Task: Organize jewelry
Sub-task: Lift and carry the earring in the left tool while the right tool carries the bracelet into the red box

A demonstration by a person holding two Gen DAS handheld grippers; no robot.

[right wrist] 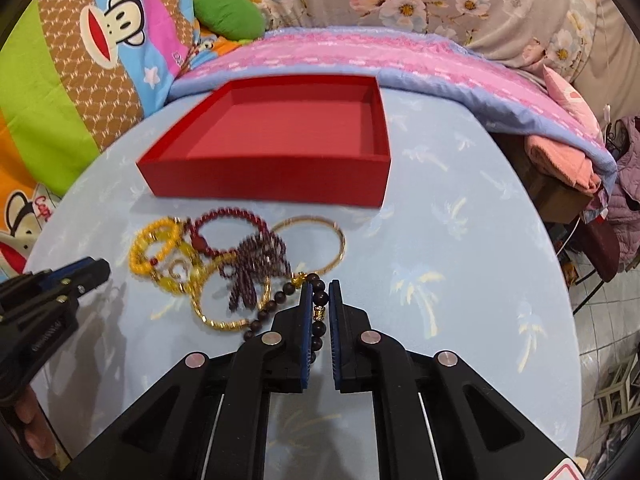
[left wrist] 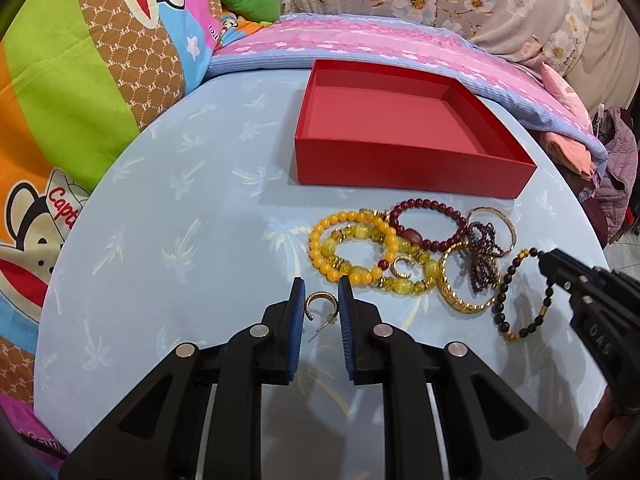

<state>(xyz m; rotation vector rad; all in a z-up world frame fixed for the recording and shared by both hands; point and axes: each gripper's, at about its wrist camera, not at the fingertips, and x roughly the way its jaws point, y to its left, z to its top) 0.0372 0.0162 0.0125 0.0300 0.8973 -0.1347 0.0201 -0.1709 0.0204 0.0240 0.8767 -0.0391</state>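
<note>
Over the bench, the right gripper [right wrist: 320, 292] jaws pinch the dark bead bracelet [left wrist: 505, 300]; the left gripper [left wrist: 322, 292] jaws clasp a gold hoop earring [left wrist: 316, 307]. Lifting could snag the heaped bracelets [left wrist: 400, 252] before the empty red box [left wrist: 408, 168].

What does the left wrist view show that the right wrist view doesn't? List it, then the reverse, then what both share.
Only the left wrist view: a gold hoop earring between the left gripper pads, and the right gripper from the side, holding the dark bead bracelet.

Only the right wrist view: that bracelet's beads pinched between the right gripper's pads, and tiled floor beside the table.

Both: the empty red box, the jewelry pile with the yellow bead bracelets, and the light blue tablecloth.
</note>
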